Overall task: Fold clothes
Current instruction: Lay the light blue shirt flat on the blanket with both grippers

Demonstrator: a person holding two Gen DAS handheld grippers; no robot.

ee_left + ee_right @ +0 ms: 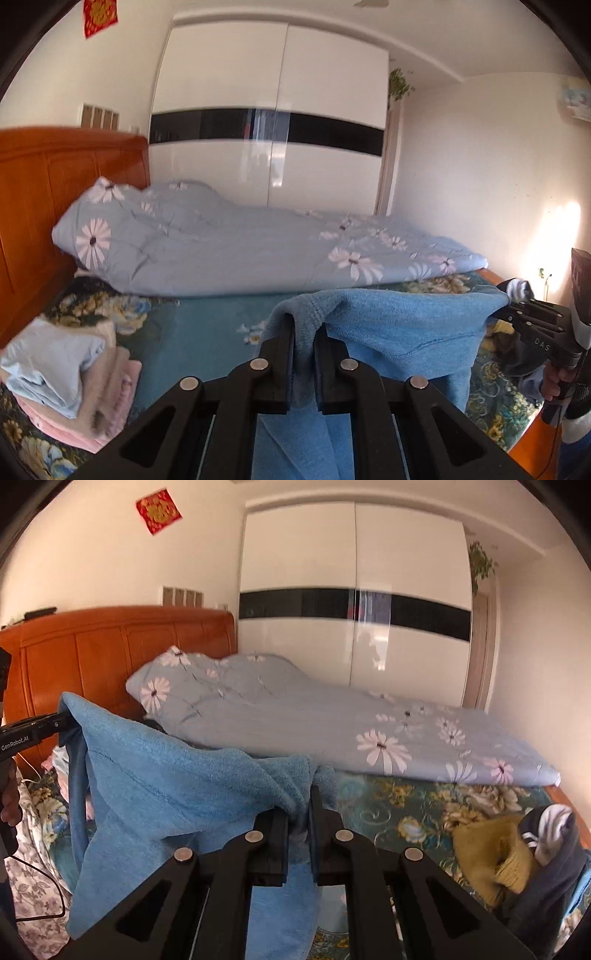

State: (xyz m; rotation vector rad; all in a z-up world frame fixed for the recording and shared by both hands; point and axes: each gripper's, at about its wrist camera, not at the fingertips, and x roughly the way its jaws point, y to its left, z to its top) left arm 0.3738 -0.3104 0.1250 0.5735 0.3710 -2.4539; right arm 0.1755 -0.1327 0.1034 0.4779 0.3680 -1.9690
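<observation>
I hold the blue fleece garment (pixel 399 325) stretched above the bed (pixel 207 314), left hand-held gripper (pixel 304 343) and right hand-held gripper (pixel 299 812) each clamped on a bunched top edge.

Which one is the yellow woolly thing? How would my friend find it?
Start at the big bed with the flowery green sheet. Go to the end far from the wooden headboard; a small heap of clothes lies there. The yellow knit is the mustard, ribbed lump, right beside a dark garment with white stripes.
</observation>
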